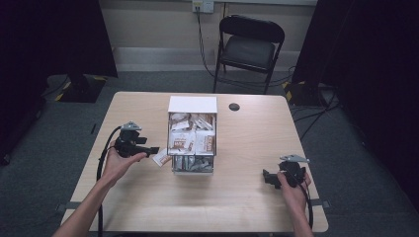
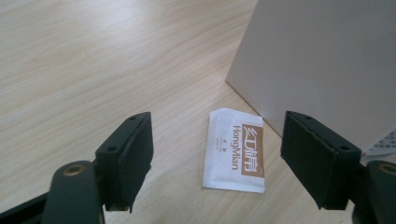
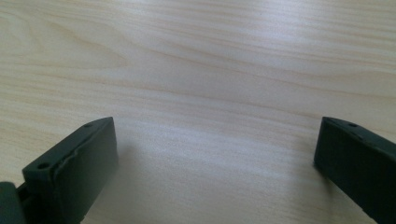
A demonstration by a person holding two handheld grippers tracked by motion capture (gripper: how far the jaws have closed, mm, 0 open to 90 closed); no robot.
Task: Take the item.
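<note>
We hold the left gripper (image 2: 217,158) spread around a sachet (image 2: 236,150) lying mid-bench, just beside the white box (image 1: 192,104); next, seemingly, lower and pinch. Our right gripper (image 3: 215,163) hangs spread near the right edge.

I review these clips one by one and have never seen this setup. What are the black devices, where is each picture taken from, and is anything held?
A person holds a hand-operated gripper in each hand: the left gripper and the right gripper. The high view looks down on a wooden table. The other two pictures come from cameras riding on each gripper. On the table stands a white box with its drawer of sachets pulled out. One sachet lies flat between the left gripper's open fingers, not gripped. The right gripper is open over bare wood.
</note>
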